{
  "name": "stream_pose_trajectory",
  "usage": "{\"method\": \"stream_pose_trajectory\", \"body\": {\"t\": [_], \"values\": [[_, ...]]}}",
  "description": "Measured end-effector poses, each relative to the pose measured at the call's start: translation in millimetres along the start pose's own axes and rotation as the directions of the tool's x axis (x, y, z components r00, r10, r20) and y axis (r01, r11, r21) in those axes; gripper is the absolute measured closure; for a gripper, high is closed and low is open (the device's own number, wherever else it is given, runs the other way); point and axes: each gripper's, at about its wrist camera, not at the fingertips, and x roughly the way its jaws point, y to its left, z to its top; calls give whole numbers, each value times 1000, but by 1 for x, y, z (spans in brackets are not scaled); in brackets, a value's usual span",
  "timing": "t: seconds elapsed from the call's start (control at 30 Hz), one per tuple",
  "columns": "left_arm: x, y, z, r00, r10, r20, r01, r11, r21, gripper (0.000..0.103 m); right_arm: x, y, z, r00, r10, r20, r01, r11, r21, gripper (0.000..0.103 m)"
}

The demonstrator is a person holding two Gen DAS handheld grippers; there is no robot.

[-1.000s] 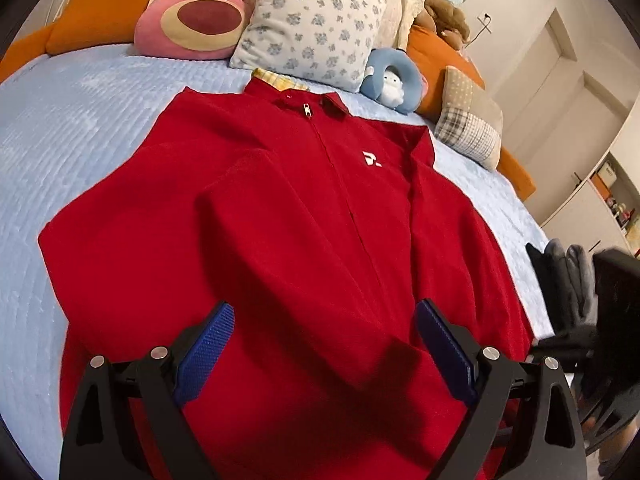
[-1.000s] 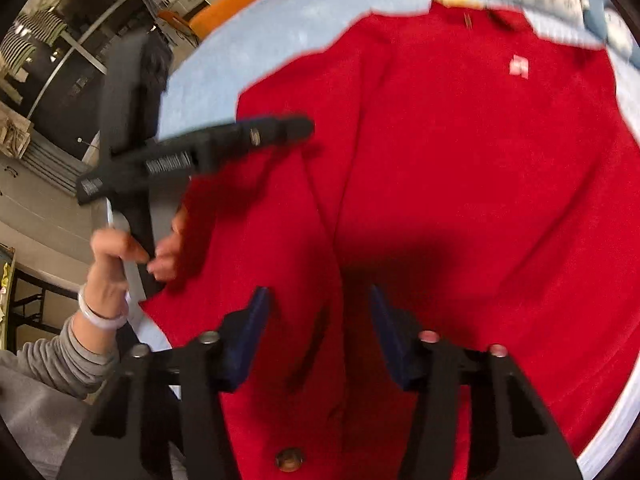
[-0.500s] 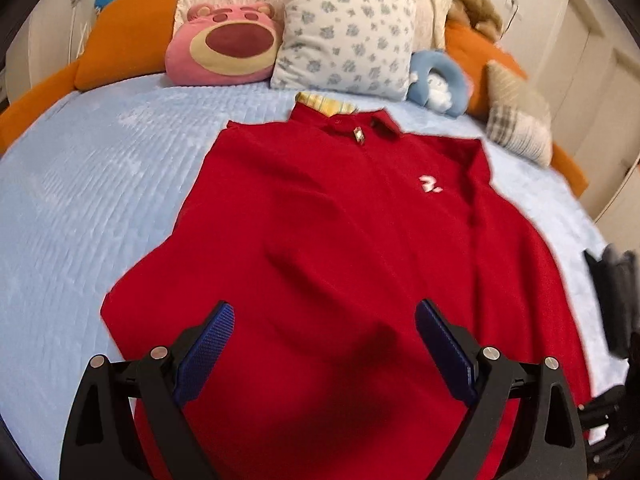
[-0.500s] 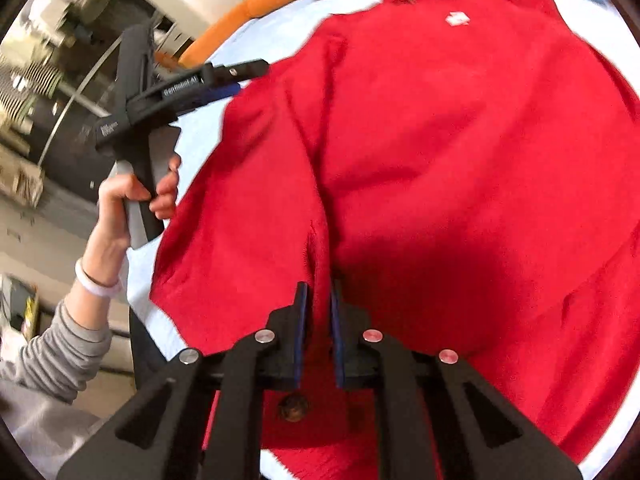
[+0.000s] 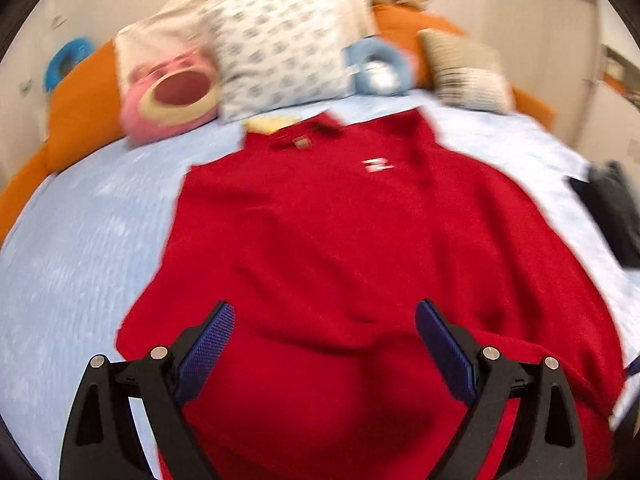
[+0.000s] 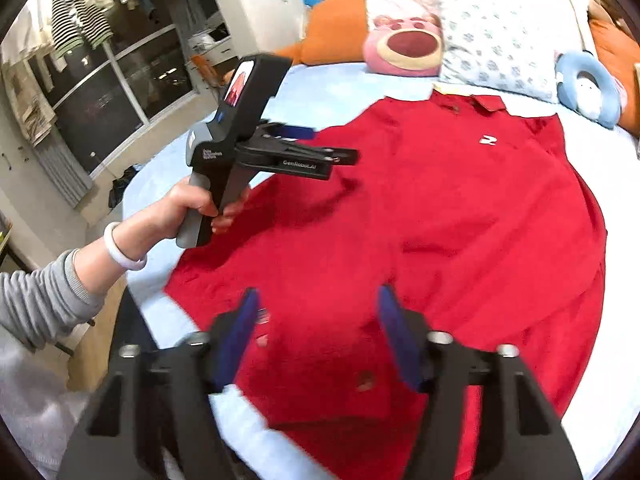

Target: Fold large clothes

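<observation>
- Far left of the right wrist view: a person's hand [image 6: 200, 210], grey sleeve and pale bangle behind it, grips the handle of the left gripper [image 6: 320, 144], which hovers above the jacket's left edge.
- The left gripper [image 5: 322, 354] has its jaws spread wide and empty — nothing between the blue pads.
- Centre: a red jacket [image 6: 440, 220] lies face up on a pale blue bed [image 6: 328, 88], collar at the far end toward the pillows [image 6: 500, 32] and hem at the near end, under both grippers. A sleeve is folded across its front.
- The jacket's long axis runs straight away from the grippers, collar to hem; both grippers point down and forward along it.
- Lower centre to right: the right gripper [image 6: 318, 336] has just been opening; its jaws stand apart, released, with red cloth below them but none pinched.
- Judgement: the next fold likely lifts the near hem toward the collar — both hands sit about equally near the hem, the left toward the left side, the right closer to the middle.
- Far right: a blue ring cushion [image 6: 586, 86] beside the pillows, clear of the jacket.
</observation>
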Motion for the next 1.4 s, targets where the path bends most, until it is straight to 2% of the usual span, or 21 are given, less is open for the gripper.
{"method": "stream_pose_trajectory", "body": {"t": [0.03,0.13,0.2,0.3,0.37,0.4,0.47,0.5,0.53,0.57,0.6,0.7,0.77,0.83,0.9,1.0,1.13,1.23,1.37,1.4], "values": [[-4,-2,-3,1000,-18,0,18,1000,5,10,4,3,-5,1000,-6,-13,6,1000,6,74],[-6,-9,-15,995,-97,-31,96,995,-16,10,13,1,-23,998,-46,-35,47,999,19,75],[-4,-12,-23,991,-117,-63,116,993,-22,10,21,-5,-36,996,-73,-53,76,996,56,76],[16,-16,-38,987,-66,-144,68,998,9,10,33,-12,-53,992,-96,-77,102,991,91,80],[29,-18,-48,979,-50,-196,53,999,9,10,39,-12,-58,988,-127,-89,134,989,69,80],[33,-16,-53,977,-52,-209,54,999,6,10,40,-7,-58,986,-149,-75,152,987,49,79],[24,-8,-56,981,-60,-186,59,998,-12,10,33,8,-52,982,-189,-30,189,982,0,77],[13,0,-56,986,-50,-161,47,999,-23,10,27,20,-48,979,-205,19,205,978,-33,63],[4,8,-56,989,-43,-141,38,999,-37,10,25,30,-43,978,-200,54,203,977,-59,40],[-8,17,-56,992,-39,-120,32,998,-58,10,24,43,-39,979,-184,86,192,977,-89,31],[-25,33,-56,996,-32,-89,24,996,-91,10,29,58,-34,983,-156,99,168,978,-123,27],[-65,75,-60,998,41,-46,-48,985,-166,10,55,93,-24,994,-72,77,86,977,-194,28],[-87,100,-65,995,92,-33,-97,972,-215,9,87,128,-20,1000,-2,29,9,966,-259,28],[-109,127,-76,989,146,-24,-147,952,-269,9,111,156,-18,1000,16,4,-14,948,-319,25],[-124,144,-92,985,169,-29,-169,934,-313,9,135,180,-16,1000,24,-19,-29,934,-356,19],[-137,168,-118,980,193,-50,-198,908,-370,9,183,208,-12,996,-13,-88,-20,933,-360,14],[-143,192,-147,979,187,-78,-202,880,-430,9,226,223,-15,983,-99,-156,40,938,-345,14],[-144,207,-164,979,181,-94,-204,856,-475,9,245,223,-23,965,-194,-176,117,920,-375,15],[-132,222,-163,984,149,-100,-179,839,-514,9,248,214,-32,967,-204,-150,138,922,-362,20],[-130,222,-160,984,147,-99,-177,843,-508,9,245,210,-32,970,-197,-141,138,928,-346,28]]}}
